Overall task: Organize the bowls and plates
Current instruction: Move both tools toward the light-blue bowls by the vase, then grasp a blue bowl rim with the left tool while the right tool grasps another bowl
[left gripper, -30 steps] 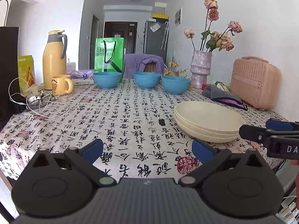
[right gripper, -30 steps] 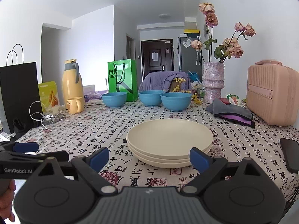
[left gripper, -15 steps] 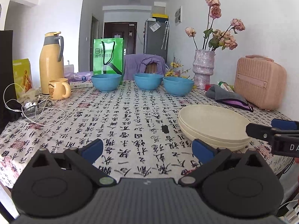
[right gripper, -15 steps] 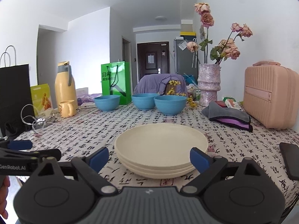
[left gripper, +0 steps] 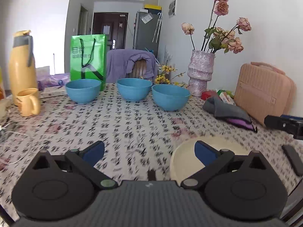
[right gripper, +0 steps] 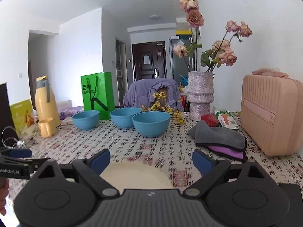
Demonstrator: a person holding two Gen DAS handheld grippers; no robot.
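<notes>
Three blue bowls stand in a row across the far half of the table: left bowl (left gripper: 83,90) (right gripper: 86,120), middle bowl (left gripper: 134,89) (right gripper: 125,117), right bowl (left gripper: 170,97) (right gripper: 151,123). A stack of cream plates (left gripper: 214,147) (right gripper: 136,176) lies near the front edge. My left gripper (left gripper: 149,151) is open and empty, over the cloth left of the plates. My right gripper (right gripper: 151,159) is open and empty, just above the plates' far rim. Each gripper's tip shows at the edge of the other's view.
A yellow thermos (left gripper: 22,66), yellow mug (left gripper: 28,102) and cables lie at the left. A green bag (left gripper: 87,56), a vase of dried roses (left gripper: 200,75), a grey-purple cloth (right gripper: 219,138), a pink case (right gripper: 272,113) and a dark phone (left gripper: 291,158) surround the dishes.
Both grippers have moved forward over the table toward the bowls. The plates have slid from mid-view to just below the fingers. Both grippers stay open.
</notes>
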